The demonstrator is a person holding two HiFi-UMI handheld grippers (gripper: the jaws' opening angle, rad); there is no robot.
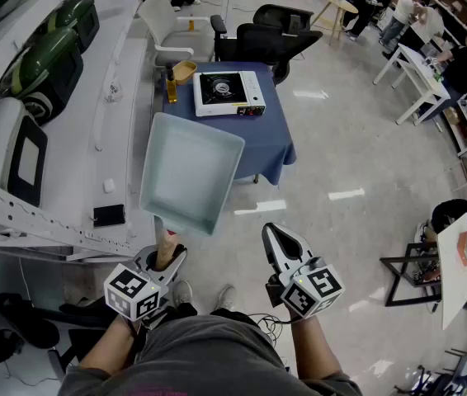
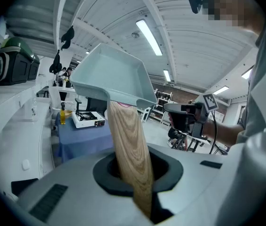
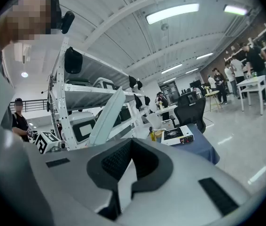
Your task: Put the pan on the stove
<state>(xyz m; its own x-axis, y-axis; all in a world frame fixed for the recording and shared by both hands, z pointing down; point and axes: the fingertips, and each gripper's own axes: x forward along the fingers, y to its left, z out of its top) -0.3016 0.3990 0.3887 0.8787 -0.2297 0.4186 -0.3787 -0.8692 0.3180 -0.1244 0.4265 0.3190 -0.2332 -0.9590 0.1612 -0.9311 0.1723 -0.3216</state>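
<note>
The left claw (image 1: 169, 256) is clamped on the wooden handle (image 2: 130, 149) of the pan (image 1: 191, 172). The pan hangs in the air at mid-frame in the head view, its handle running down toward that claw. The stove (image 1: 229, 93) sits on the blue table (image 1: 262, 143) further up the frame and slightly right, well apart from the pan. The right claw (image 1: 283, 246), lower right, is closed and empty.

- Our left tool (image 1: 169, 252), near left, tips slightly downward, its jaws clamped on the pan handle (image 2: 128, 149).
- Our right tool (image 1: 273, 236), near right, sits about level, jaws together, holding nothing.
- Our left forearm (image 1: 108, 343) and right forearm (image 1: 314, 346) reach forward, side by side.
</note>
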